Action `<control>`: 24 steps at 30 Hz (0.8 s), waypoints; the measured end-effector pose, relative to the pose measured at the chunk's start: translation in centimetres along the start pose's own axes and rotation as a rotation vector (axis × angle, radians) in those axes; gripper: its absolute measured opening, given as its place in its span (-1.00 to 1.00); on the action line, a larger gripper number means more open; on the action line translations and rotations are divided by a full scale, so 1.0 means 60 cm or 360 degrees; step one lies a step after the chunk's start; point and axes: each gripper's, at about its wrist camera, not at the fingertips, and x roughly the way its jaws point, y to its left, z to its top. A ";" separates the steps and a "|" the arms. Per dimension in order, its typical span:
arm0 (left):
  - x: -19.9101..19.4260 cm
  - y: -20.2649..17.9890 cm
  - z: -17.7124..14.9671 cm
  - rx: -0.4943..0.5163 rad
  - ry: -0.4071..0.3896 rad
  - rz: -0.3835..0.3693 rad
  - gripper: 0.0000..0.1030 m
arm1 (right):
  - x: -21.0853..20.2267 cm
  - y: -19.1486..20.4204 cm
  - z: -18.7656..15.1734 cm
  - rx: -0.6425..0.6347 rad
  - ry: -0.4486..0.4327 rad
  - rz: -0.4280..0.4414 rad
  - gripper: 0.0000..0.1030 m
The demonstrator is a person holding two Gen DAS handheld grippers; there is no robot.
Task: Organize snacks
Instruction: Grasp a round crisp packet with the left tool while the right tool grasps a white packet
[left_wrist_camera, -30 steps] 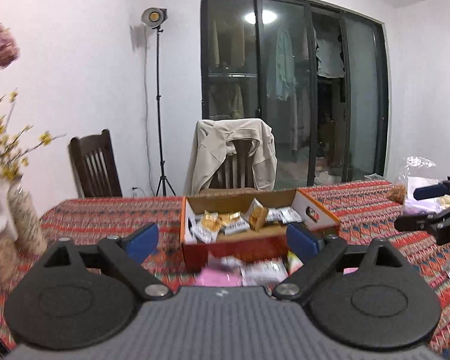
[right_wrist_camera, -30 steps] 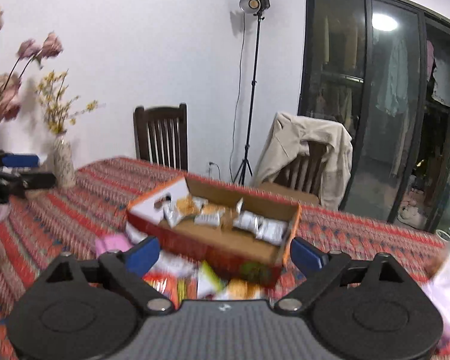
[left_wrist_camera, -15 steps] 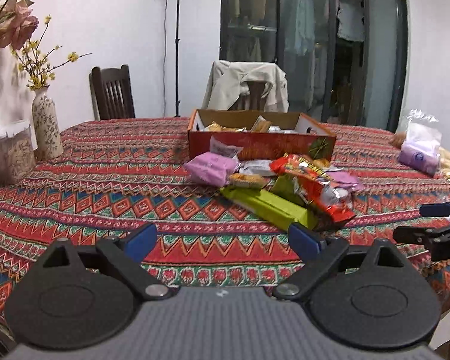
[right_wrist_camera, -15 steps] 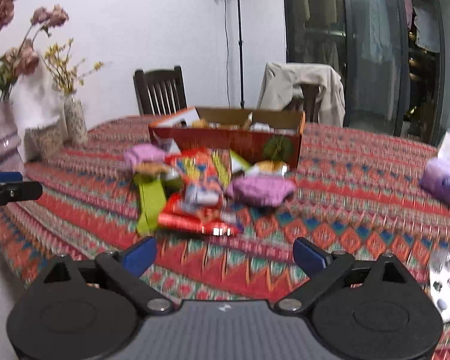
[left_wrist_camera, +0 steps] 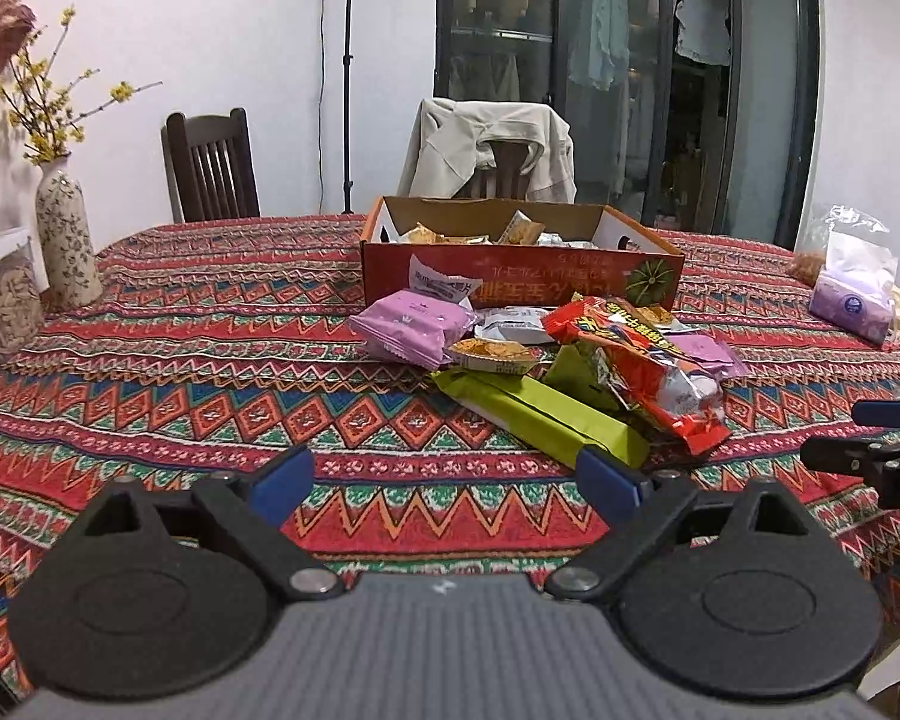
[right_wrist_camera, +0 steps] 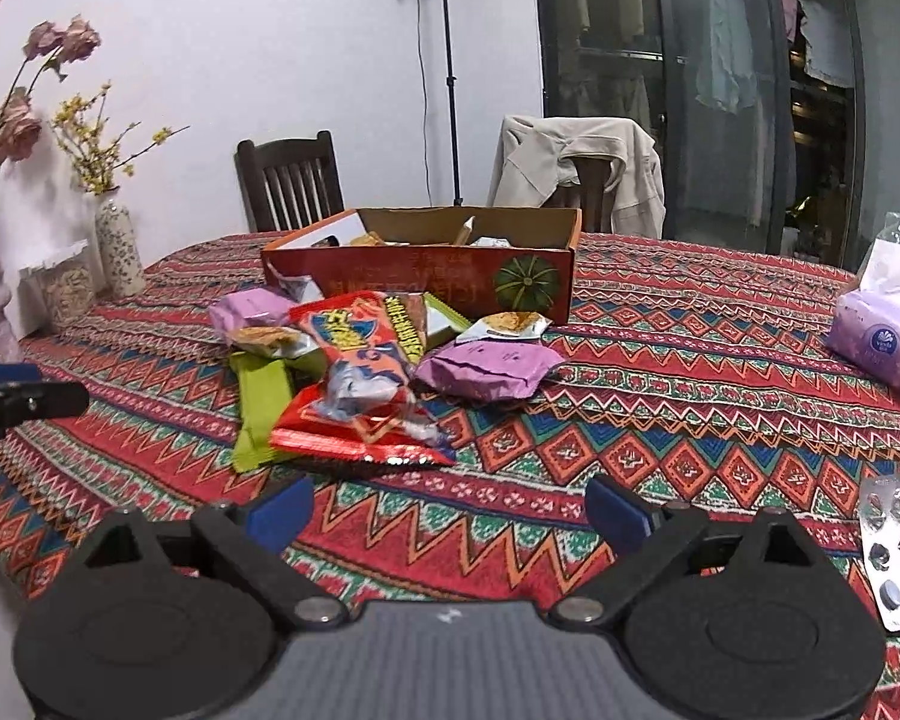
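Both grippers lowered toward snack pile point(left_wrist_camera: 570, 354), fingers spread empty, box point(left_wrist_camera: 522, 276) behind, vase point(left_wrist_camera: 66, 234) aside

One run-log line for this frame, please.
left gripper: open, empty | right gripper: open, empty | loose snack packets: before orange cardboard box

Vase point(left_wrist_camera: 66, 234): left edge, yellow sprigs, on the patterned tablecloth point(left_wrist_camera: 210, 372)
Chair point(left_wrist_camera: 210, 165): upper left, dark wood, empty
Jacket point(left_wrist_camera: 492, 144): upper centre, beige, draped over a second chair
Tissue pack point(right_wrist_camera: 882, 342): right edge, purple
Blister pack point(right_wrist_camera: 894, 558): lower right
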 end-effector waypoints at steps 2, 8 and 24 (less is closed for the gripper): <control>0.018 0.001 0.009 -0.0005 0.0011 -0.0015 0.85 | 0.012 -0.006 0.005 0.0008 -0.0005 -0.0002 0.87; 0.085 -0.004 0.052 0.0024 0.0007 -0.0110 0.68 | 0.057 -0.030 0.030 0.0004 0.0002 -0.0051 0.85; 0.272 -0.034 0.106 0.0204 0.0152 -0.0236 0.28 | 0.234 -0.098 0.145 0.0053 0.0031 -0.0016 0.57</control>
